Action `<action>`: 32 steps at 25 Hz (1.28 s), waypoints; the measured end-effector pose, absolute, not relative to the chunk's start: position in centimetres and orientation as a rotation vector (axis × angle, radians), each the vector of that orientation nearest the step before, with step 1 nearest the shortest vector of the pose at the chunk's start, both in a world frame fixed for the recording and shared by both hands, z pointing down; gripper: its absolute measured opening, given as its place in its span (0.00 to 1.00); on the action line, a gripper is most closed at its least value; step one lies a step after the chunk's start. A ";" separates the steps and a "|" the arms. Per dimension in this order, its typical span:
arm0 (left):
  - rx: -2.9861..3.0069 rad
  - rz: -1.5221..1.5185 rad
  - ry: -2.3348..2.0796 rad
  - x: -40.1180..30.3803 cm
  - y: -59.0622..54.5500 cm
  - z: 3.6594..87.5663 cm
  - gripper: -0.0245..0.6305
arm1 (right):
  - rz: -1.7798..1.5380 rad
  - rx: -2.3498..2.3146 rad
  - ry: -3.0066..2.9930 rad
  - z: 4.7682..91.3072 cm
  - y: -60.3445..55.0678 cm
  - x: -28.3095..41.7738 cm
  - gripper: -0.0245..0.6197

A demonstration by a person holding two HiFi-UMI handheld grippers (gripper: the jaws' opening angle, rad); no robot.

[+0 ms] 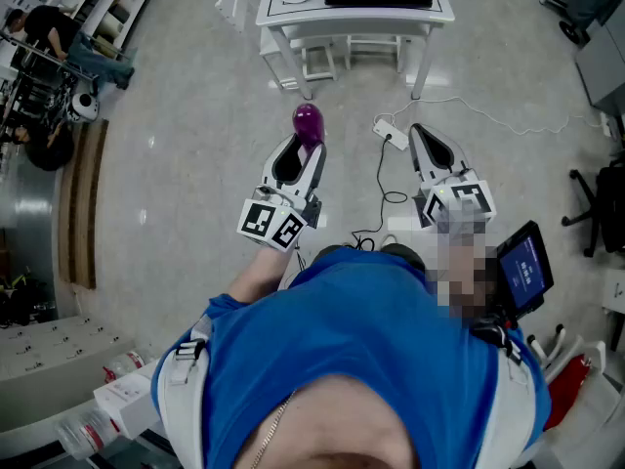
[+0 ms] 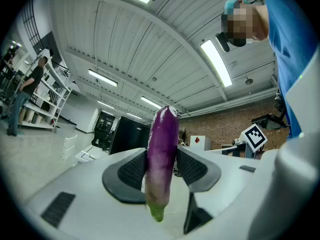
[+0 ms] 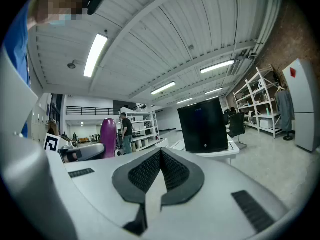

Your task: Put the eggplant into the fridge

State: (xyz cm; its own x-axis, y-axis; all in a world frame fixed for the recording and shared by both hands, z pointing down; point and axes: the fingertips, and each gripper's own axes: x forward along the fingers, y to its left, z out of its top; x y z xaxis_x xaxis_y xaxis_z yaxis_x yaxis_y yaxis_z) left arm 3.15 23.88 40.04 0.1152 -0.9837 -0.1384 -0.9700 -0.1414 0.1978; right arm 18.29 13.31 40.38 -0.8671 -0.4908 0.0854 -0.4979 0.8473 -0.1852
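glossy purple eggplant (image 2: 162,154) gripped between dimpled black pads (image 2: 131,171) of left tongs (image 1: 304,149).

No word, brand or number can be read; the cube (image 1: 271,223) on the left gripper (image 1: 306,148) and the cube (image 1: 467,199) on the right gripper (image 1: 418,133) bear black-and-white square markers without letters; the tablet's blue screen (image 1: 525,265) shows print too small to read; a white cabinet (image 3: 302,109) carries a plain red diamond sign (image 3: 292,73).

Lab/workshop hall w/ metal racks (image 3: 262,101), brick wall (image 2: 208,127), strip lights (image 2: 216,61), concrete flr (image 1: 195,184).
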 end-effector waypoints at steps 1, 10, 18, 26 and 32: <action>2.302 -0.363 -2.019 3.2 23.8 40.1 0.34 | 0.313 0.800 -2.985 40.4 13.3 18.3 0.04; 2.298 -0.365 -2.024 3.5 23.5 40.0 0.34 | 0.324 0.779 -3.018 40.0 13.2 18.8 0.04; 2.276 -0.355 -2.060 4.7 22.4 39.8 0.34 | 0.339 0.743 -3.045 39.7 11.7 20.1 0.04; 2.245 -0.348 -2.119 7.4 19.8 39.3 0.34 | 0.340 0.675 -3.066 39.7 8.7 22.7 0.04; 2.246 -0.356 -2.138 9.6 18.6 38.6 0.34 | 0.326 0.664 -3.074 39.5 7.2 24.9 0.04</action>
State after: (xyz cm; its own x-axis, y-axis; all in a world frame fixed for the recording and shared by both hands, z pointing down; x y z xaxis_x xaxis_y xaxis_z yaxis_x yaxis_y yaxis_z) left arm 9.56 18.61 38.64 0.0359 -0.9880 -0.1500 -0.9834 -0.0616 0.1708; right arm 24.92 7.21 39.48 -0.9116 -0.4103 0.0238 -0.4062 0.8905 -0.2049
